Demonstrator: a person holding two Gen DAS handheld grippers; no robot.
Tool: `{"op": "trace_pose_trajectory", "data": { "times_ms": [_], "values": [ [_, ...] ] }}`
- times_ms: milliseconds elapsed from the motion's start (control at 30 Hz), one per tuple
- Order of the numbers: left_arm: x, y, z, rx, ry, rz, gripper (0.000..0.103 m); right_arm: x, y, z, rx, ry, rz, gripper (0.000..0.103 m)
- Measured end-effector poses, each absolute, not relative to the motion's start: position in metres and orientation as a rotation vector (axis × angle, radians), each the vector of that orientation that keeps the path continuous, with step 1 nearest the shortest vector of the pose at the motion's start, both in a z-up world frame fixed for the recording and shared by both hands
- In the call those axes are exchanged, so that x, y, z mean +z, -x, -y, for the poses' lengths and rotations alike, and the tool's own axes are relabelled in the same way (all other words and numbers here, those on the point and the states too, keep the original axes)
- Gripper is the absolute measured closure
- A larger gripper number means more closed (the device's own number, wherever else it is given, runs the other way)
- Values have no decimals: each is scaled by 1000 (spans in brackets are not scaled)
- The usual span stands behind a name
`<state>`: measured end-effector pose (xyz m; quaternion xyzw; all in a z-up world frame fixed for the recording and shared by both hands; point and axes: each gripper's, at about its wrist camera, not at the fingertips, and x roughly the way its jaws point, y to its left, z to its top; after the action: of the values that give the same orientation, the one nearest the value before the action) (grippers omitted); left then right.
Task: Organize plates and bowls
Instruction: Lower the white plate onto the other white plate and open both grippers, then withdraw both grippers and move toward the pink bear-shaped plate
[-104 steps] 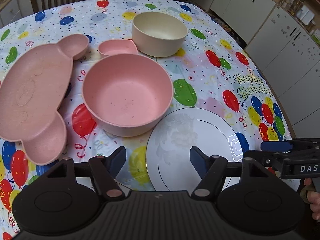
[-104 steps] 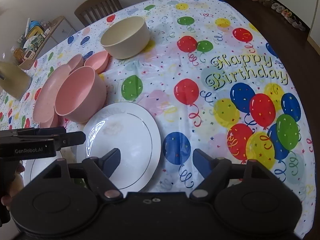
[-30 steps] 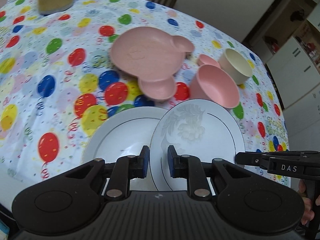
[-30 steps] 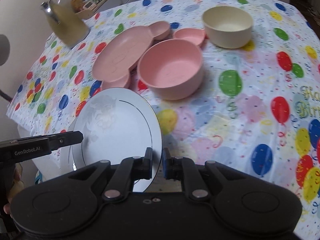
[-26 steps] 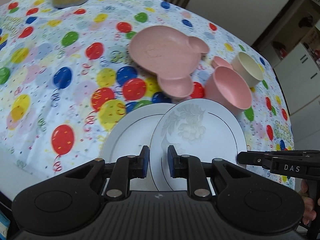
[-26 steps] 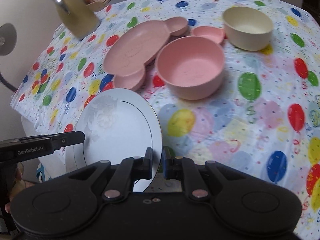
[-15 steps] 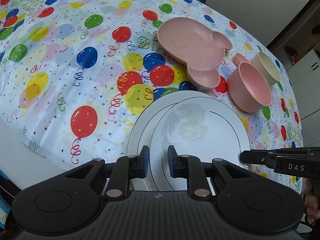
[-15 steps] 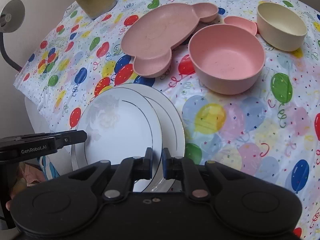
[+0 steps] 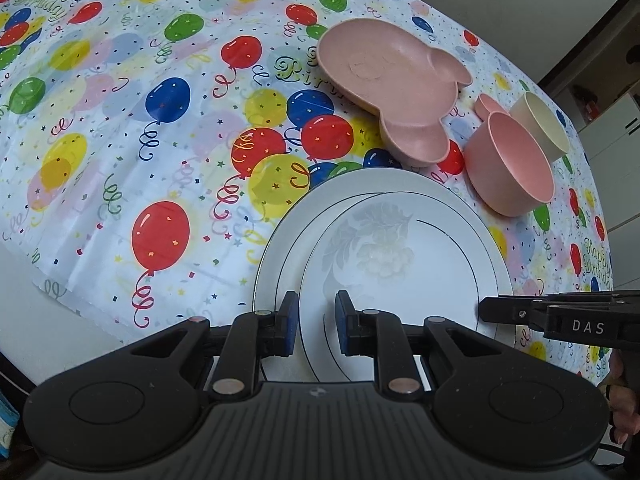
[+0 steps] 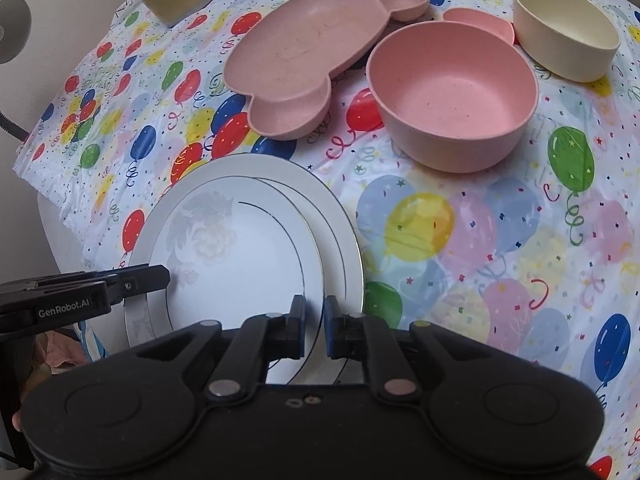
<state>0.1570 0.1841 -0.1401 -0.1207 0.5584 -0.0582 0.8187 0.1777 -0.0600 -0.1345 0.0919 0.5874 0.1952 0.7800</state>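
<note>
With both the left gripper [image 9: 313, 324] and right gripper [image 10: 314, 327] clenched on the flowered plate [image 9: 400, 264] between their fingers (near edge), lower it level, centred on the plain plate [image 9: 280, 240] beneath before releasing.

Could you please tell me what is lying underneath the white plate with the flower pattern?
Under the flower-pattern plate lies a second white plate, its rim showing along the far and left sides. Its middle is covered, so any pattern on it cannot be seen.

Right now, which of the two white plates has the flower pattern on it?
The upper white plate, gripped by both tools, carries the faint grey flower. The lower white plate beneath shows only a plain rim with a thin line.
</note>
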Motion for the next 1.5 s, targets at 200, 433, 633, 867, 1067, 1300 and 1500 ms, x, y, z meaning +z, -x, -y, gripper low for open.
{"op": "trace_pose_trajectory", "data": {
  "times_ms": [200, 433, 633, 867, 1067, 1300, 1500],
  "values": [
    [-143, -159, -184, -128, 255, -1203, 84, -135, -179, 60, 422, -205, -1275, 94],
    [-145, -161, -184, -137, 255, -1210, 84, -136, -180, 62, 420, -211, -1280, 94],
    [-143, -163, -190, -154, 251, -1214, 84, -137, -181, 63, 421, -223, -1282, 94],
    [-138, -162, -190, -159, 226, -1209, 84, -134, -180, 63, 409, -214, -1273, 94],
    [-126, -157, -183, -176, 200, -1173, 84, -124, -176, 63, 418, -191, -1241, 93],
    [-99, -148, -161, -196, 114, -1069, 84, -98, -165, 62, 462, -142, -1136, 90],
    [-77, -139, -142, -213, 69, -983, 74, -73, -150, 65, 486, -80, -1033, 72]
  ]
}}
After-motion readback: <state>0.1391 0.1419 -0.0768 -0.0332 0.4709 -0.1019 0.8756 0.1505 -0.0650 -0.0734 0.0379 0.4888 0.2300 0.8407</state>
